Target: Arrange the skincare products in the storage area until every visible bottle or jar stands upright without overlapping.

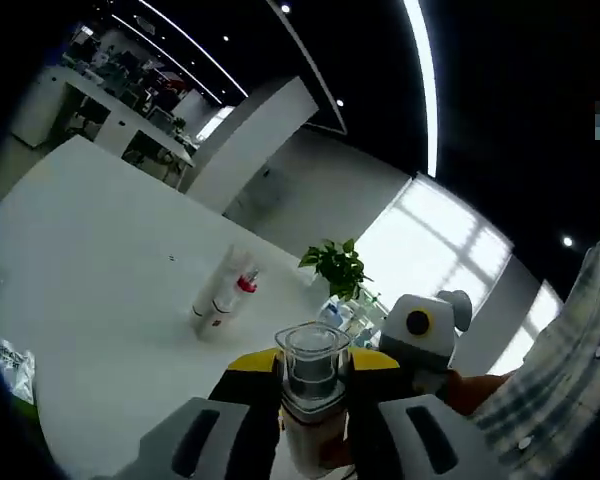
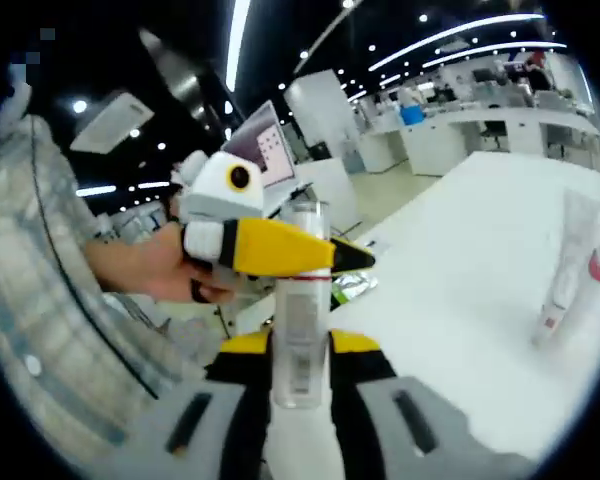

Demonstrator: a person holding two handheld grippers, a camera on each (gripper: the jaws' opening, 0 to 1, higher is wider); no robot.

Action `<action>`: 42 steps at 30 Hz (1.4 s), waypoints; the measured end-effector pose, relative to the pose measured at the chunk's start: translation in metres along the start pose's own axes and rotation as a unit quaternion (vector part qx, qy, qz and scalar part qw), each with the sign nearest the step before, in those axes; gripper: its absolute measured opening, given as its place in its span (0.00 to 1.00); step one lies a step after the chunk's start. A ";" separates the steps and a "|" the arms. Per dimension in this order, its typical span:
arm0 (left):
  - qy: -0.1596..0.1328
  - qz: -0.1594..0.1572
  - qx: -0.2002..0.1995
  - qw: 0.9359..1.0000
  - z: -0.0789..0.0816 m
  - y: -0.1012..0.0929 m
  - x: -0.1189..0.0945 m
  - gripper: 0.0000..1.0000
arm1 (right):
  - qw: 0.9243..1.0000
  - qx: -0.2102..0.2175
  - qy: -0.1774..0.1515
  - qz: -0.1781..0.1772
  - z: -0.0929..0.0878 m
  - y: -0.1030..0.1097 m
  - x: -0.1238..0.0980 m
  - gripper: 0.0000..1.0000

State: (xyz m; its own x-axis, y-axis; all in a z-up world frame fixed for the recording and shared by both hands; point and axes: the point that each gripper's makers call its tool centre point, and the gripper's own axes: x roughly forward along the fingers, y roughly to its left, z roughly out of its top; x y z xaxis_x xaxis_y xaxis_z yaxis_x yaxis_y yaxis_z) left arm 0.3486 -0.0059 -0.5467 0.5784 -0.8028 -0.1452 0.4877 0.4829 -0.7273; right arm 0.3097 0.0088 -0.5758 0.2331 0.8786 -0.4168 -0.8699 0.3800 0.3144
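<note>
**Grey-and-yellow grippers, plaid sleeve**

In the left gripper view, the left gripper point(image 1: 315, 420) has two broad grey jaws, each with a dark oval slot along its outer face, black inner faces, and yellow caps at the tips. The right gripper point(image 2: 300, 385), in its own view, is built the same: grey bodies, dark oval recesses, black inner sides, yellow tips. Seen from the side in the right gripper view, the left gripper has a white rounded housing with a yellow-ringed black disc, and a long yellow jaw ending in black. The person's sleeve point(image 1: 565, 375) is a pale plaid shirt with thin dark lines and small buttons.
</note>
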 end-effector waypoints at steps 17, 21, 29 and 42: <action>0.020 -0.061 0.038 0.997 -0.001 -0.019 -0.006 0.24 | 0.996 0.064 -0.029 0.053 0.010 0.008 -0.007 0.18; 0.035 -0.115 0.039 0.992 -0.001 -0.035 -0.013 0.22 | 0.988 0.081 -0.041 0.122 0.014 0.021 -0.017 0.18; 0.024 -0.067 0.074 0.995 -0.001 -0.027 -0.006 0.20 | 0.996 0.053 -0.022 0.067 0.009 0.008 -0.011 0.21; 0.046 -0.032 0.133 0.989 -0.012 -0.019 0.005 0.20 | 0.999 -0.014 -0.023 -0.024 0.015 -0.005 -0.010 0.20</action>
State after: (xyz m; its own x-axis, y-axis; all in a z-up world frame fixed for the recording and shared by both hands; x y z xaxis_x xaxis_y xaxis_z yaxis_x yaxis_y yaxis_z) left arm 0.3343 -0.0234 -0.5420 0.4843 -0.8574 -0.1738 0.6839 0.4950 -0.5360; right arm 0.3183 0.0030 -0.5600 0.2928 0.8723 -0.3915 -0.8695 0.4133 0.2706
